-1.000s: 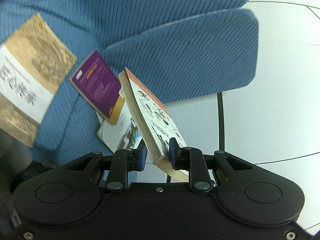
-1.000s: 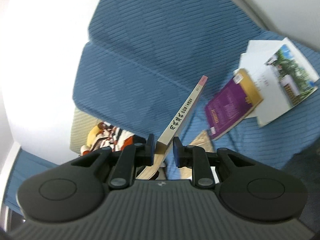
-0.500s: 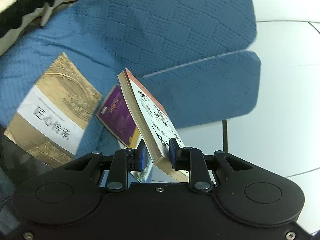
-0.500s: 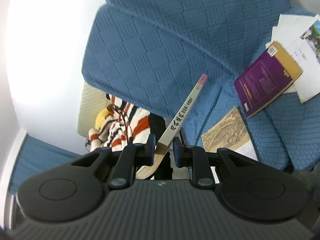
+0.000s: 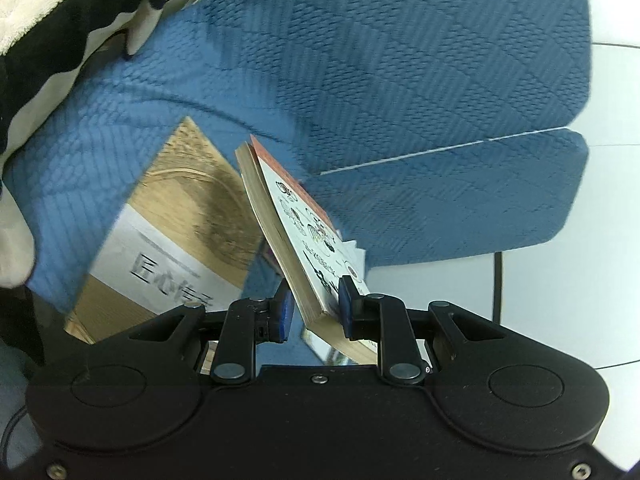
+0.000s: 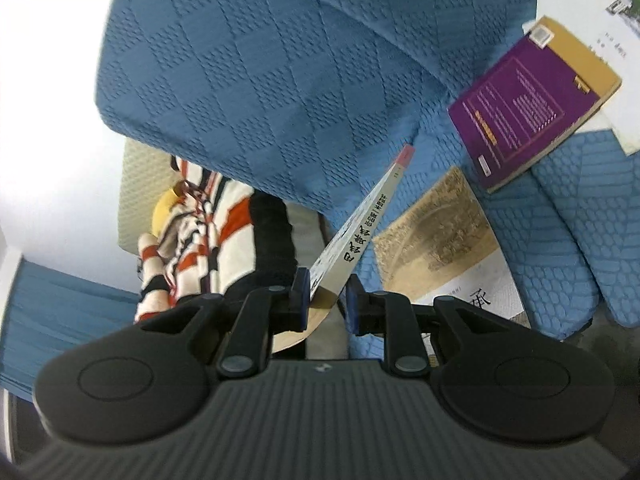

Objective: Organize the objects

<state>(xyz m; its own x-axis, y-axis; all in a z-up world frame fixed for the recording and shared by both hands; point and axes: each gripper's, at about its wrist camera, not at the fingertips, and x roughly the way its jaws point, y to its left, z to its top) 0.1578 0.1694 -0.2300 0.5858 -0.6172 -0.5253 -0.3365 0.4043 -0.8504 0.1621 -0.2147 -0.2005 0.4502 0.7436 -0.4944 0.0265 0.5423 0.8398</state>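
Observation:
Both grippers hold the same white paperback with a red top edge. My left gripper (image 5: 314,307) is shut on its page edge; the book (image 5: 288,224) stands tilted between the pads. My right gripper (image 6: 328,300) is shut on its spine side; the book (image 6: 360,224) rises up and right. Below it, a tan and white book (image 5: 172,236) lies on the blue sofa seat and also shows in the right wrist view (image 6: 444,248). A purple and gold book (image 6: 532,100) lies farther off, on top of white booklets (image 6: 596,20).
The blue quilted sofa back (image 5: 400,60) and cushion (image 5: 460,208) fill the left view, with pale floor (image 5: 560,300) at right. A striped plush toy (image 6: 192,224) and black fabric (image 6: 272,240) lie left of the seat. A black-and-cream cloth (image 5: 48,20) is at upper left.
Both grippers have carried the held book toward the tan book, which now looks larger and closer. The purple book has slid out of the left view behind the held book.

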